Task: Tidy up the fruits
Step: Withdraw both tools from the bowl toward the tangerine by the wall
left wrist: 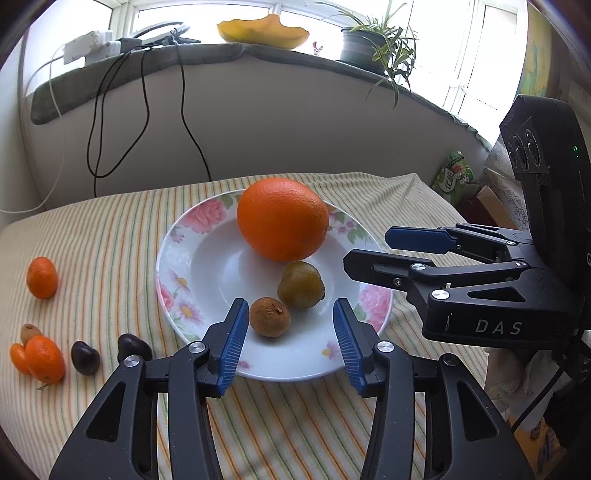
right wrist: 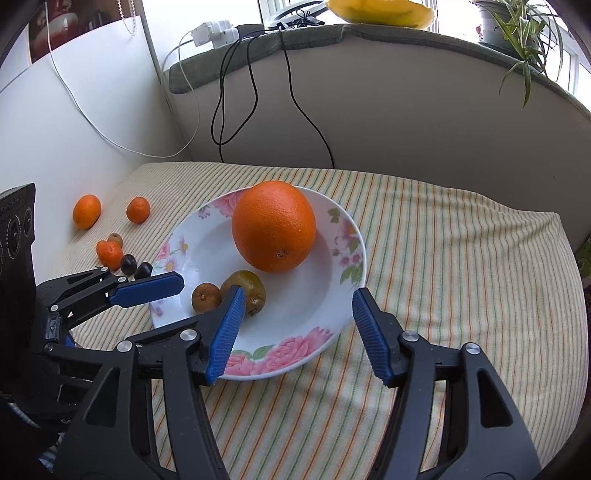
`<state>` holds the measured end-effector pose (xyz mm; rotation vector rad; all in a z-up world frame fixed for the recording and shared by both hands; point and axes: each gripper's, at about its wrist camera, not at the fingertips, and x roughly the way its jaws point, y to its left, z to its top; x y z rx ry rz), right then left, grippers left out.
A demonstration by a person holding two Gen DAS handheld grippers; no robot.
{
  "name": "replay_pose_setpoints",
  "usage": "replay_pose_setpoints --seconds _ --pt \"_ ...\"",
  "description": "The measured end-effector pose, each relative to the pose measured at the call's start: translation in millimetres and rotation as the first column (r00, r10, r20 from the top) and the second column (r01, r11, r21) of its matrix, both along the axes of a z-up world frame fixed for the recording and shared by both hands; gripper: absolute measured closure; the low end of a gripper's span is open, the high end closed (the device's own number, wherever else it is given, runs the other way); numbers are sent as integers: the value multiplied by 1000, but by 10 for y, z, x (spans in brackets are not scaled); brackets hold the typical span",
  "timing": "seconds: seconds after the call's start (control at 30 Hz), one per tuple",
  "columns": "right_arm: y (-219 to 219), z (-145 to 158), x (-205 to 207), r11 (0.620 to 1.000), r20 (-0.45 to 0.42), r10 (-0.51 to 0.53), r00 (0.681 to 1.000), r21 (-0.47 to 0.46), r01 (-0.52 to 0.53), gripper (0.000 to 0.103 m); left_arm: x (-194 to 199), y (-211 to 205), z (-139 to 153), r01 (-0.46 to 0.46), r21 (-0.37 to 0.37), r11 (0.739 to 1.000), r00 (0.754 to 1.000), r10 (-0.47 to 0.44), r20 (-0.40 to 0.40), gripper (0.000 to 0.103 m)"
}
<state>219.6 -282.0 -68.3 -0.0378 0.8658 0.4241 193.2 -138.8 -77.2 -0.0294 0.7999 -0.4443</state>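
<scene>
Sitting on a striped cloth (left wrist: 92, 236) that covers the tabletop is a white plate (left wrist: 207, 266) with pink flowers on its rim. Three fruits are in the plate. A big orange (left wrist: 282, 218) rests at the far side. Just in front of it is a greenish-brown fruit (left wrist: 301, 285), and beside that one is a small rough brown fruit (left wrist: 269, 316). The two small fruits look like they touch or nearly touch.

The left claw (left wrist: 290, 341) hangs over the near edge of the plate. Its blue fingers (left wrist: 232, 343) stand apart and hold nothing. The small brown fruit lies just past them, between the tips, and the pads do not press on it.

The right claw (right wrist: 299, 336) is also released and empty. Its fingers stand wide over the near part of the plate. In the right wrist view, one blue pad (right wrist: 227, 332) covers part of the greenish-brown fruit (right wrist: 251, 288), but I cannot tell if it touches it.

More fruit lies on the cloth to the left of the plate. There are small oranges (left wrist: 42, 277), two dark fruits (left wrist: 85, 356) near the plate's edge, and one little tan fruit (left wrist: 29, 331).

Behind the tabletop, black cables (left wrist: 144, 110) hang down a pale wall. A potted plant (left wrist: 373, 40) and a yellow dish (left wrist: 262, 31) sit on the ledge by the window.
</scene>
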Motion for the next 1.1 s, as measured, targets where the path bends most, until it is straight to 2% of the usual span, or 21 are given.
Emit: replay_pose_setpoints --seconds 0.1,0.33,0.5,0.6,0.73,0.87,1.0,1.1 --pt "-23 18 -4 1000 6 -14 1000 0 14 33 -19 15 15 -3 2 1000 1000 3 5 57" --pt "-28 101 -13 1000 16 -24 1000 20 23 31 -104 66 91 -17 4 1000 999 17 31 56" --pt "20 184 -50 999 32 -7 999 43 5 26 -208 152 165 -38 7 999 998 37 57 56" --pt "90 227 -80 999 43 10 999 46 -12 24 -276 214 220 -54 6 999 996 53 76 47" --pt "184 296 -125 997 58 27 998 69 -31 18 -364 336 282 -79 -2 997 992 79 94 46" --pt "318 347 -147 994 53 55 997 87 -60 17 -457 458 351 -108 3 994 987 107 121 38" --pt "470 391 -180 992 64 81 995 89 -86 10 -559 597 403 -142 2 990 980 141 143 36" --pt "578 428 -201 989 61 101 993 104 -107 10 -643 721 415 -176 -3 984 973 174 152 32"
